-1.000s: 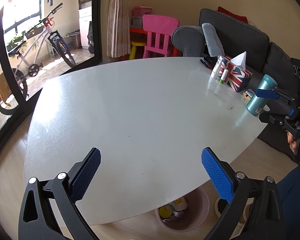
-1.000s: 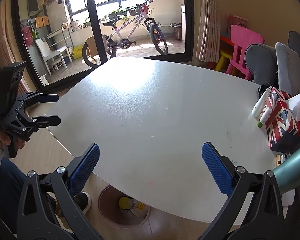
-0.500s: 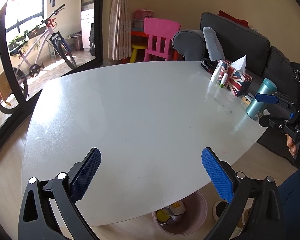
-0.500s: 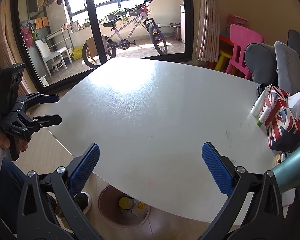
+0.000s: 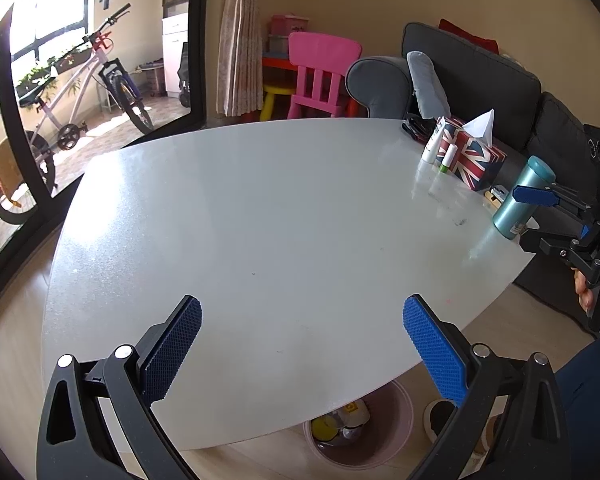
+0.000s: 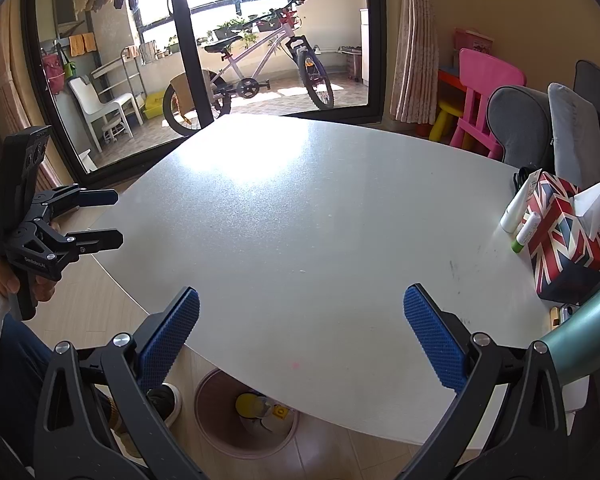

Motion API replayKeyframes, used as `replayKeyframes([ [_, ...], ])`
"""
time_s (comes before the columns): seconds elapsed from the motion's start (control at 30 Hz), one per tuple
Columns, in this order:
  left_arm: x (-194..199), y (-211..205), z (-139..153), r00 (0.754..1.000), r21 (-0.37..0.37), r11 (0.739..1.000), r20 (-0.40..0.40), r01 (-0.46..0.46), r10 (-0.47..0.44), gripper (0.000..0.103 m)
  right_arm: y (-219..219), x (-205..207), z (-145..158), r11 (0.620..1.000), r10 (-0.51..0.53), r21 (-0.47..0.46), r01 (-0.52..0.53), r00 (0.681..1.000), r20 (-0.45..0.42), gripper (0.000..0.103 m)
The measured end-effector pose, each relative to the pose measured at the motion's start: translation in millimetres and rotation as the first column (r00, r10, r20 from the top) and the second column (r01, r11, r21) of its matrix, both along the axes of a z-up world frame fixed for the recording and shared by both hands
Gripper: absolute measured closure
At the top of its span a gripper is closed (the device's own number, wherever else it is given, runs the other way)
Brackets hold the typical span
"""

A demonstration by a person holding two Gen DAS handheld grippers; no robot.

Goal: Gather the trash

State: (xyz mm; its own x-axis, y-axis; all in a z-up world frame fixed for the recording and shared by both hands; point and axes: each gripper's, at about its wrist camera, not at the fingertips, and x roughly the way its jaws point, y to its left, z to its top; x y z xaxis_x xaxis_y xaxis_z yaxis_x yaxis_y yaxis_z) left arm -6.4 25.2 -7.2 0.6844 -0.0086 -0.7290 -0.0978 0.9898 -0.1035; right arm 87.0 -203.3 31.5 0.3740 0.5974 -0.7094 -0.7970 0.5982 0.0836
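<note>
A pink trash bin (image 5: pixel 396 432) stands on the floor under the near edge of the white table (image 5: pixel 260 220), with a yellow item and other scraps inside. The right wrist view shows the same bin (image 6: pixel 208 408) below the table (image 6: pixel 320 220) rim. No loose trash shows on the tabletop. My left gripper (image 5: pixel 301 308) is open and empty over the table's near edge. My right gripper (image 6: pixel 301 300) is likewise open with nothing between its fingers. Each one appears in the other's view: the right gripper (image 5: pixel 520 216) beside the teal bottle, the left gripper (image 6: pixel 116 219) off the table's left side.
A Union Jack tissue box (image 5: pixel 474 156), two white tubes (image 5: pixel 432 146) and a teal bottle (image 5: pixel 520 200) stand along the table's right edge. Behind are a grey sofa (image 5: pixel 480 72), a pink chair (image 5: pixel 320 76) and a bicycle (image 6: pixel 260 68) past the glass door. A person's shoe (image 6: pixel 164 400) rests by the bin.
The left gripper has drawn back a little from the table, so more of the room shows above it. The right gripper has hardly moved. Both stayed open.
</note>
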Motion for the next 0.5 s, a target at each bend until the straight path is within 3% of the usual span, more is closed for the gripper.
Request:
replayKeyframes([
  [0.5,0.1,0.1,-0.8,1.000,-0.009,1.000,-0.001,-0.003,0.003,0.006,0.0,-1.0,-1.0,1.000,0.001,-0.008,-0.001,1.000,-0.003,0.003],
])
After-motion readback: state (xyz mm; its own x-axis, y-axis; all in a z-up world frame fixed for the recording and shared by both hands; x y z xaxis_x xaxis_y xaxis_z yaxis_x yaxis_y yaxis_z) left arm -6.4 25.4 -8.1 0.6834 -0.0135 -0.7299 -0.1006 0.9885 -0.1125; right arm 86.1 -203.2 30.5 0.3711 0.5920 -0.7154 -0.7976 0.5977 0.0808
